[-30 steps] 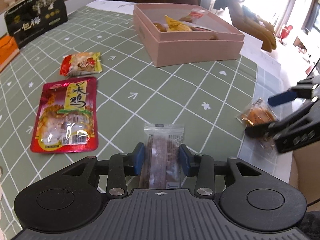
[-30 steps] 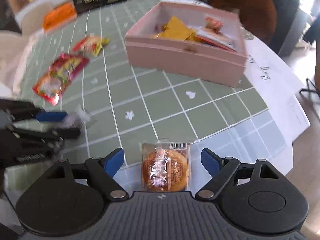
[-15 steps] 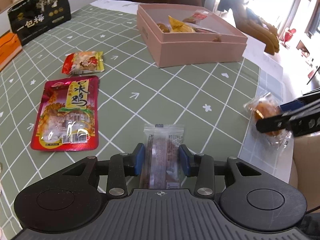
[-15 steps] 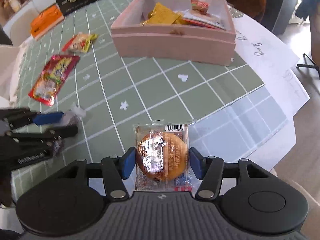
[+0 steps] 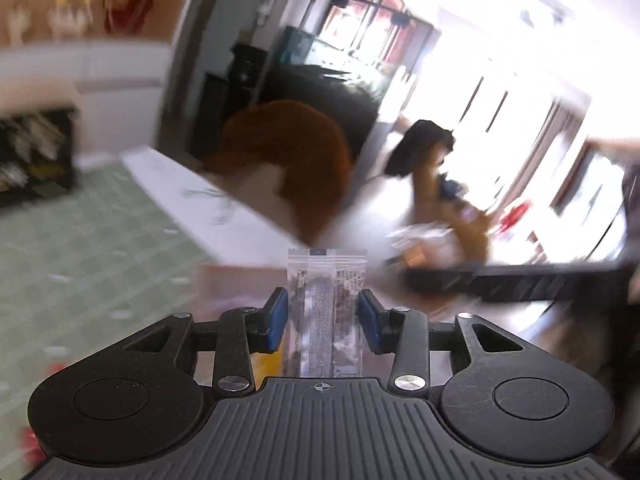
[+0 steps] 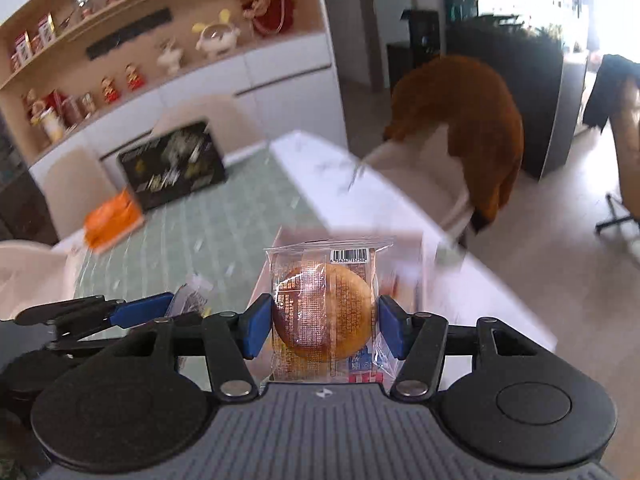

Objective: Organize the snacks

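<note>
My left gripper (image 5: 323, 316) is shut on a clear-wrapped snack stick packet (image 5: 326, 300), held in the air and tilted up. My right gripper (image 6: 325, 322) is shut on a round cake in a clear wrapper (image 6: 324, 316), also lifted. The pink box (image 6: 404, 264) lies blurred just behind the cake; in the left wrist view it is a blurred pink edge (image 5: 236, 280) behind the packet. The left gripper shows in the right wrist view (image 6: 132, 312) at the left, with the packet end beside it. The right gripper is a dark blur in the left wrist view (image 5: 500, 280).
The green checked tablecloth (image 6: 216, 216) carries a black snack bag (image 6: 176, 164) and an orange pack (image 6: 112, 220) at the far end. A chair with a brown cover (image 6: 472, 120) stands behind the table. White paper (image 6: 344, 172) lies along the table's right edge.
Both grippers have lifted off the table with their snacks and tilted up toward the pink box. The views now show the room instead of the tabletop, with motion blur.
</note>
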`<state>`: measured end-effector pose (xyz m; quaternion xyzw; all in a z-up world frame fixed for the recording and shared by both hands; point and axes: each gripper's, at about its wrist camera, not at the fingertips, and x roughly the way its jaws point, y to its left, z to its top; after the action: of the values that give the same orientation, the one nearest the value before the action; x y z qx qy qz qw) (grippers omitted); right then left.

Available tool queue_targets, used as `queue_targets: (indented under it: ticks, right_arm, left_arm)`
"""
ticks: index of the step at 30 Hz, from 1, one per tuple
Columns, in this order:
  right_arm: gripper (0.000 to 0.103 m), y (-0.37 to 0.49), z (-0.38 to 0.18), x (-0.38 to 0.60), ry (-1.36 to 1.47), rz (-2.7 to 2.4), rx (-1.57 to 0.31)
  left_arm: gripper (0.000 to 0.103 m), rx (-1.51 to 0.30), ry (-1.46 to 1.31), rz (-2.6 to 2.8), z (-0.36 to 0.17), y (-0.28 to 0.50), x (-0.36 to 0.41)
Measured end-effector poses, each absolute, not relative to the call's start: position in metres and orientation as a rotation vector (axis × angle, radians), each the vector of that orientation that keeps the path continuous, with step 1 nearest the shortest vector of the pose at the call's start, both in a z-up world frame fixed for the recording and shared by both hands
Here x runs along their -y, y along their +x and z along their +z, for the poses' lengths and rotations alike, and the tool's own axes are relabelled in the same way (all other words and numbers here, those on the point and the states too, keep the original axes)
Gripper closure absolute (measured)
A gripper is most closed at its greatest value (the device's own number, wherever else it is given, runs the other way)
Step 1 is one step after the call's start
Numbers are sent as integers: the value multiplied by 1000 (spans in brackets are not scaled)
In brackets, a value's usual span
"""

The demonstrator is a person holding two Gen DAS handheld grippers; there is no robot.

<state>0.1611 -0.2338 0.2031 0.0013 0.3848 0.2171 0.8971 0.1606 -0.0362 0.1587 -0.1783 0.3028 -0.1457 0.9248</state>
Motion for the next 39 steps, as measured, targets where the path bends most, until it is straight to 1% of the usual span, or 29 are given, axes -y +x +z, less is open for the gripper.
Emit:
queue_targets:
  ticks: [1, 3, 5, 8, 9, 12, 15, 19, 21, 22, 26, 29, 35, 38, 39]
  right_arm:
    - [45, 174, 204, 233, 1, 452, -783]
    - [32, 205, 196, 231, -6, 434, -801]
    - [31, 227, 182, 236, 21, 375, -834]
    - [31, 235, 167, 251, 60, 343, -864]
    - [29, 233, 163, 256, 64, 343, -867]
    - [28, 229, 151, 259, 36, 318, -886]
    - [28, 230, 141, 245, 34, 330, -921]
    - [27, 224, 142, 194, 32, 421, -933]
    - [22, 218, 143, 161, 20, 482, -943]
    - [21, 215, 141, 144, 13, 510, -954]
    - [21, 205, 119, 61, -30, 589, -1050]
    - [21, 205, 90, 8, 4, 608, -1146]
    - [20, 218, 32, -50, -35, 450, -1269]
    - [27, 206, 30, -57, -101, 423, -1234]
    - [32, 203, 32, -58, -120, 424, -1226]
  left_arm:
    - [55, -656, -397, -307, 151, 180, 37]
    - [59, -748, -366, -245, 129, 212, 46]
    - [59, -788, -322, -217, 111, 223, 50]
    - [59, -826, -366, -239, 96, 217, 41]
    - [59, -836, -378, -248, 92, 211, 34]
    - [59, -841, -363, -198, 82, 187, 8]
    - [60, -793, -356, -74, 79, 148, -29]
    - [59, -769, -350, 73, 77, 102, -83]
    - [59, -814, -318, 136, 72, 85, -103]
    - [59, -828, -306, 154, 69, 76, -111]
    - [59, -854, -290, 169, 63, 54, -130]
    - [59, -849, -319, 150, 57, 45, -144]
    - [59, -848, -402, 72, 41, 37, -154]
    - [59, -857, -430, 47, 31, 36, -157]
    - [60, -862, -436, 39, 28, 37, -158]
